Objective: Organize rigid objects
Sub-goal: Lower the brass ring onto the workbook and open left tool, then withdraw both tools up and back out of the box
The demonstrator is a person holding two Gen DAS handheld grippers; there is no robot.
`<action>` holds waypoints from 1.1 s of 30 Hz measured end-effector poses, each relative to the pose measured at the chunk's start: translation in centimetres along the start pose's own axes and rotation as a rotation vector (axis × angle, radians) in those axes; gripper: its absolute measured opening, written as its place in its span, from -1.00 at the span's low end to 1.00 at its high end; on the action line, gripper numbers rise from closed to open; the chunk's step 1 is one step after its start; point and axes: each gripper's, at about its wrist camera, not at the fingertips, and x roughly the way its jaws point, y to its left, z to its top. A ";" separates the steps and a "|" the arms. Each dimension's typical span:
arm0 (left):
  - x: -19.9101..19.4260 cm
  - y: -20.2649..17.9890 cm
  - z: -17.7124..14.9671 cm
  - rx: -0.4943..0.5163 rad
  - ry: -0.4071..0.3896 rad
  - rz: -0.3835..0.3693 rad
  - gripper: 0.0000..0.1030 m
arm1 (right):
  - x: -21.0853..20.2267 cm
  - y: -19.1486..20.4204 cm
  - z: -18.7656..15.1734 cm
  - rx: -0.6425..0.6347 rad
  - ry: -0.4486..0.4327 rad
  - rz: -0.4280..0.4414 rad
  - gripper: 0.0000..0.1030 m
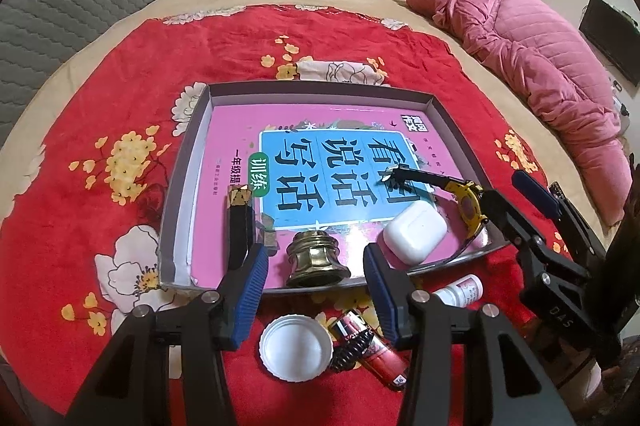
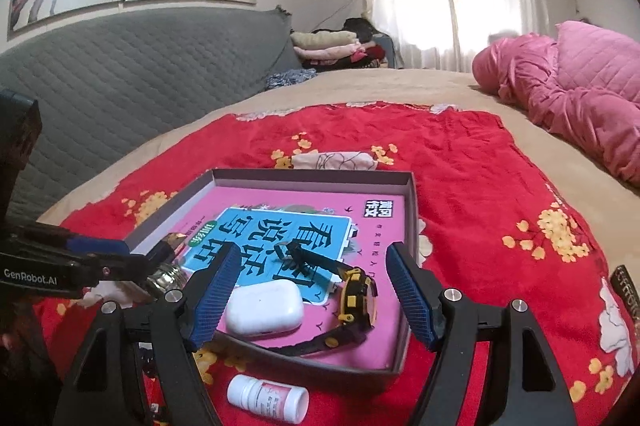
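Note:
A grey shallow tray (image 1: 191, 162) on the red floral cloth holds a pink book. A brass fitting (image 1: 316, 260), a white earbud case (image 1: 414, 232), a yellow-black watch (image 1: 468, 202) and a black gold-tipped piece (image 1: 240, 218) lie on the book. My left gripper (image 1: 316, 254) stands open, its blue pads either side of the brass fitting without touching it. My right gripper (image 2: 312, 250) is open above the earbud case (image 2: 264, 308) and the watch (image 2: 358, 300), gripping nothing. Outside the tray's near edge lie a white cap (image 1: 296, 346), a red cylinder beside batteries (image 1: 372, 350) and a small white bottle (image 2: 268, 400).
The cloth covers a beige bed. A pink quilt (image 1: 532, 58) is heaped at the right, and a grey quilted headboard (image 2: 120, 78) rises at the left with folded clothes (image 2: 332, 46) behind. The left gripper (image 2: 120, 254) shows at the left in the right wrist view.

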 end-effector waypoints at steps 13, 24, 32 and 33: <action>-1.8 -0.2 -0.7 0.016 -0.026 -0.005 0.02 | -2.8 0.0 -0.6 0.016 -0.034 -0.076 0.48; -2.9 0.1 -1.2 0.002 -0.047 -0.005 0.13 | -4.6 0.8 -0.8 0.010 -0.043 -0.115 0.48; -3.1 0.5 -2.0 0.001 -0.040 0.003 0.14 | -6.5 2.0 -1.0 -0.009 -0.051 -0.110 0.48; -3.2 0.5 -2.1 0.002 -0.039 0.006 0.14 | -6.6 2.1 -1.0 -0.010 -0.050 -0.111 0.48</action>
